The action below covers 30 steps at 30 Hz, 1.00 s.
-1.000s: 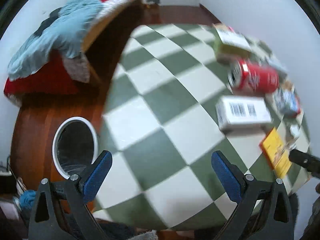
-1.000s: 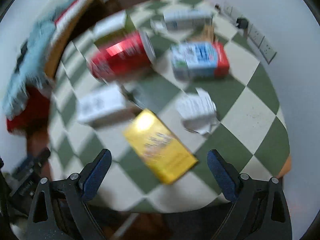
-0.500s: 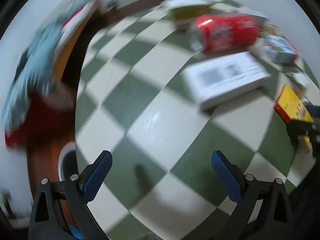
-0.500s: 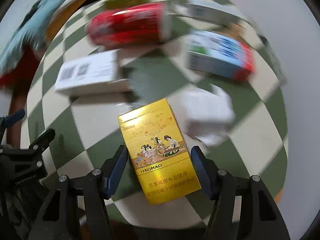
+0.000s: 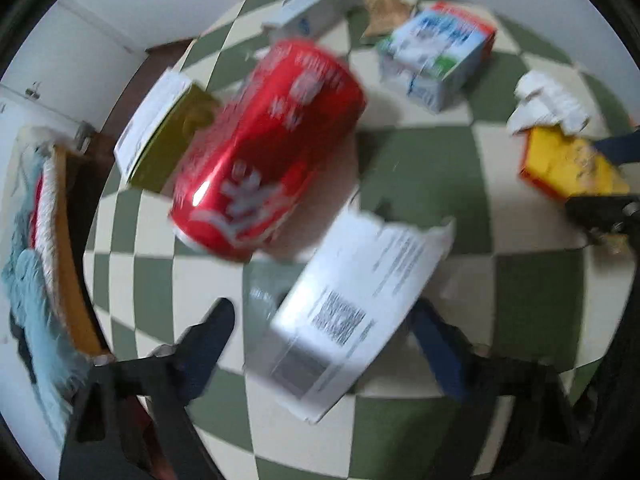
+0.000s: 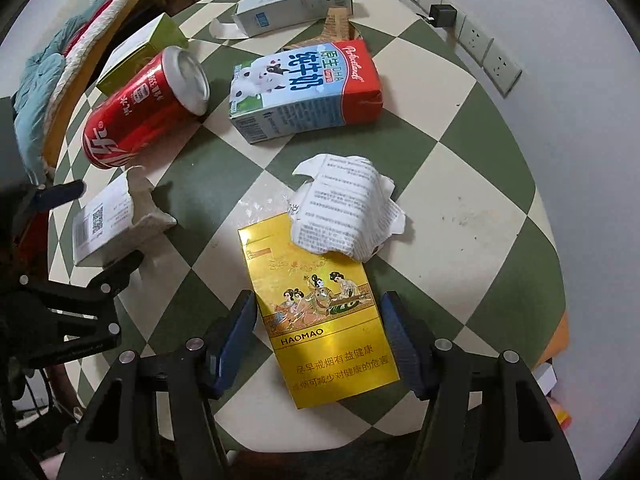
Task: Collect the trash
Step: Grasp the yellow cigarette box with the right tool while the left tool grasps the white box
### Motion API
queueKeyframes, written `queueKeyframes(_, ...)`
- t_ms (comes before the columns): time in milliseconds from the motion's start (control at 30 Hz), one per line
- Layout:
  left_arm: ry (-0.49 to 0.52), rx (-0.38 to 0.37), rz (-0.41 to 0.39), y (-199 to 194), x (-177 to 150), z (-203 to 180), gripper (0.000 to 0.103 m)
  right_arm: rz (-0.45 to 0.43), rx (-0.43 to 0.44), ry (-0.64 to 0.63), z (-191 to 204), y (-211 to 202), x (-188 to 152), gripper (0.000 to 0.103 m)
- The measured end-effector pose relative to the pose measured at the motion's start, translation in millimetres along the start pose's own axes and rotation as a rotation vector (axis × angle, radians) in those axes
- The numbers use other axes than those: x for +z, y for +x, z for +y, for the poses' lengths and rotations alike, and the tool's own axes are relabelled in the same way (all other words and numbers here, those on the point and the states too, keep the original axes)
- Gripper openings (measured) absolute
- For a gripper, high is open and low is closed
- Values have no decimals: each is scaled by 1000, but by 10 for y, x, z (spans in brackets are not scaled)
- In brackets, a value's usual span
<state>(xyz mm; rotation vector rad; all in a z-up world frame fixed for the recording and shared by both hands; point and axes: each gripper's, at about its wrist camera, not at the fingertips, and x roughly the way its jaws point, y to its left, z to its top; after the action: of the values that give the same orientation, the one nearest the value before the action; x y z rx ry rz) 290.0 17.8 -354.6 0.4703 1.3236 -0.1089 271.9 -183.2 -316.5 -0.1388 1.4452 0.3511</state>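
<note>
A green-and-cream checkered tabletop (image 6: 472,208) is seen centrally; white wall sockets (image 6: 486,54) are set upper right, a blue-blanketed bed (image 6: 44,76) upper left.

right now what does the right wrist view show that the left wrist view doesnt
Only the right wrist view shows the wall sockets and the right gripper open around the yellow cigarette pack. Only the left wrist view shows the left gripper open around the white barcode box. Both show the red can, milk carton, crumpled paper and checkered table.
</note>
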Motion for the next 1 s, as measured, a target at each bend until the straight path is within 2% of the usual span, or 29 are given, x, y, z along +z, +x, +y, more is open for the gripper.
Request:
queueKeyframes(33,-8,-19,9,-7,10,-2,58,1,-1,-2,7,2,12,66)
queueKeyframes(133,-10,-4,19,-50,-8,-76,52,4,-10,-28,53,14,90,66)
queueKeyframes(200,-58,8,48,-82,-38,-101,49,-5,-21,-53,77,20,95,65)
queueKeyframes(333,-367,-65,149,-129,-419,123,49,-1,8,-54,140,-5,-41,64)
queueKeyframes(467,-610,-145,161,-209,-767,320,49,46,91,-54,274,-14,-182,64)
queueKeyframes(533,-695,-180,140,-221,-877,391,49,63,105,-68,383,-6,-216,64)
queueKeyframes(600,-716,-187,140,-205,-880,402,50,69,67,-97,480,20,-217,66)
queueKeyframes(733,-656,-157,174,-57,-813,325,52,78,9,-142,598,60,-175,66)
queueKeyframes(767,-649,-141,150,-82,-808,311,50,78,-3,-156,616,88,-123,66)
queueKeyframes(833,-624,-139,153,-89,-799,290,49,78,-39,-198,701,107,-134,66)
queueKeyframes(867,-619,-137,147,-97,-802,290,43,75,-61,-222,746,112,-153,65)
queueKeyframes(1000,-617,-102,111,-195,-759,212,43,31,-124,-301,893,117,-228,60)
